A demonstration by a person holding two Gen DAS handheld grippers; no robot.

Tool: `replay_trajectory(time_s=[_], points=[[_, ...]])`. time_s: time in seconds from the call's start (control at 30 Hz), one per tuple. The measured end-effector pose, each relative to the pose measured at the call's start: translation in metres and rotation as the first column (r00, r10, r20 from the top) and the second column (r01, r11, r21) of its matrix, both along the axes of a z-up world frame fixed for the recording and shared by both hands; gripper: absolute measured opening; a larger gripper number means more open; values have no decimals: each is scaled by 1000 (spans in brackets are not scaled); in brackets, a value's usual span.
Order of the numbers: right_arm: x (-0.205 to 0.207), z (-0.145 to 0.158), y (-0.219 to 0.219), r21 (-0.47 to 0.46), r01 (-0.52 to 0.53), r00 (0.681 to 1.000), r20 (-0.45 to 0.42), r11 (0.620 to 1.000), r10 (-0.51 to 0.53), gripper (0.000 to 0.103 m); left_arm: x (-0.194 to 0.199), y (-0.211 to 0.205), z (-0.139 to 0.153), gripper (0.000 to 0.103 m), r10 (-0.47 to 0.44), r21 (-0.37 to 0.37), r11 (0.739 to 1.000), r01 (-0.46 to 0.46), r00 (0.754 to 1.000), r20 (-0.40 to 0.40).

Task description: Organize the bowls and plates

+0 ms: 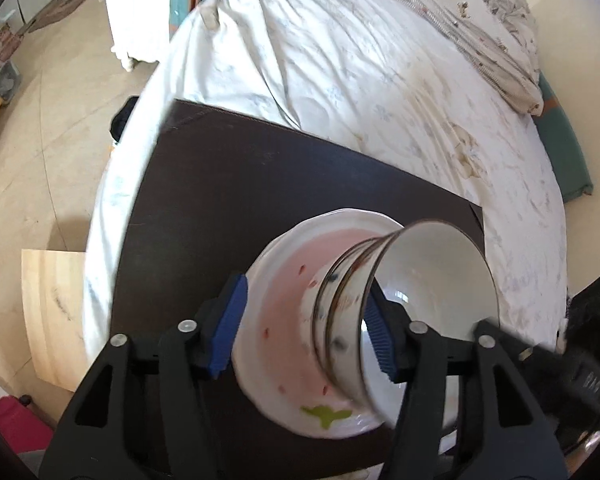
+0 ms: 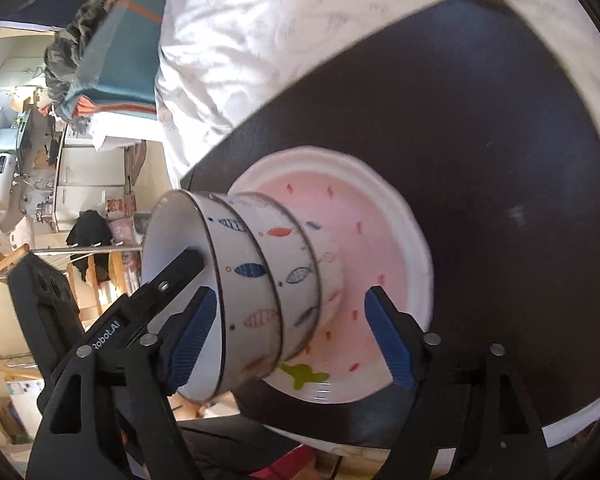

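A stack of white bowls with fish patterns [image 1: 352,312] [image 2: 268,276] stands on a pink-and-white plate [image 1: 284,320] [image 2: 380,248] on a dark board [image 1: 228,192] [image 2: 480,140]. My left gripper [image 1: 306,330] is open, its blue fingers [image 1: 230,324] spread on either side of the bowl stack over the plate. My right gripper [image 2: 290,338] is open, its fingers [image 2: 388,340] also spread around the stack. The other gripper's finger reaches into the top bowl in the right wrist view.
The board lies on a bed with a white patterned sheet [image 1: 360,60] [image 2: 240,40]. A crumpled quilt [image 1: 492,20] lies at the far end. A beige floor [image 1: 52,140] and a wooden panel [image 1: 56,312] are to the left.
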State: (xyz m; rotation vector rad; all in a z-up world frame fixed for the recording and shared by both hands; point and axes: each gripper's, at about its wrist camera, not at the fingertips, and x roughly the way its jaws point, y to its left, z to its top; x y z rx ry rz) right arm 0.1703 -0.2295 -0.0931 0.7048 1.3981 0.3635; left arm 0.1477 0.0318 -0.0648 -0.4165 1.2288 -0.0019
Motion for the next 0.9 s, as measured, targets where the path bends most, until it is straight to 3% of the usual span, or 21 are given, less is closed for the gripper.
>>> replay_trajectory(time_s=[0.17,0.3,0.47,0.53,0.63,0.7,0.8,0.9], points=[[-21,42,-14,-94,18,985,175,995,-1,95,-34,-2,32,56,-38,50,998,34,995,90],[-53,78,-11,-228,8,949,308,974,64,97,-68,-12,62,58,-96,141,987,71,979,181],[-95,108,-6,-327,30,899,422,945,117,103,-111,-23,81,59,-155,232,968,96,955,253],[-119,119,-5,-365,57,864,484,929,137,103,-131,-25,86,73,-153,264,961,76,946,287],[-148,129,-2,-400,86,821,548,912,163,103,-150,-22,91,82,-130,269,962,45,942,309],[-166,132,-4,-394,121,798,584,911,147,103,-161,-22,95,85,-128,261,965,39,934,334],[-184,134,-4,-388,157,785,608,908,124,103,-181,-24,100,103,-123,294,956,4,913,388],[-196,133,3,-430,167,763,626,887,160,103,-193,-29,95,103,-140,311,951,2,896,422]])
